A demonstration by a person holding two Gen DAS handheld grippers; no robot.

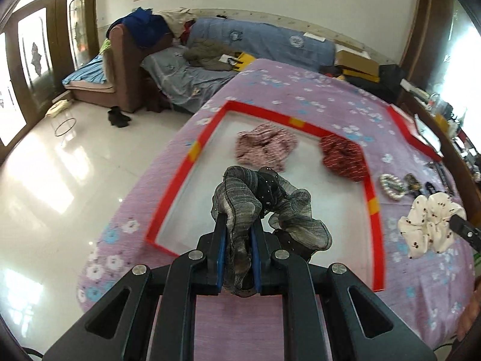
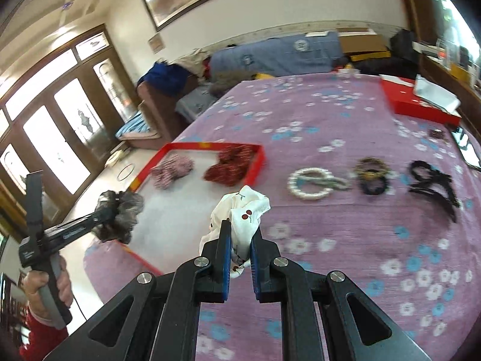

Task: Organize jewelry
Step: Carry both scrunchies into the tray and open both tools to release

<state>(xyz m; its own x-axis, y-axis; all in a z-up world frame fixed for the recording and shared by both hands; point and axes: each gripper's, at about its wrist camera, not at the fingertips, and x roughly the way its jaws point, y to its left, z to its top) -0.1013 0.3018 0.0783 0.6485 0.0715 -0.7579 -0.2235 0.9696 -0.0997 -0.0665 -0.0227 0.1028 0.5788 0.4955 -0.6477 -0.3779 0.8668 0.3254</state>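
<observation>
The left claw (image 1: 237,225) is clamped on a grey scrunchie (image 1: 264,198) at frame centre above the red tray (image 1: 180,174), while the right claw (image 2: 240,228) grips a white cherry-print scrunchie (image 2: 243,213).

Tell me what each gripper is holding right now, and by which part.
Left gripper pinches the grey scrunchie by a fold of its ruffled band. Right gripper pinches the white cherry-print scrunchie by its near edge.

Daylight floods in through the glazed doors (image 1: 39,60) on the left, blowing out their panes and throwing white glare patches across the glossy floor (image 1: 60,180). A window (image 1: 463,69) at far right is overexposed too. Fisheye bending curves the walls, corners vignette black, and motion blur smears the tray (image 2: 258,162) and bedspread (image 2: 345,240).
</observation>
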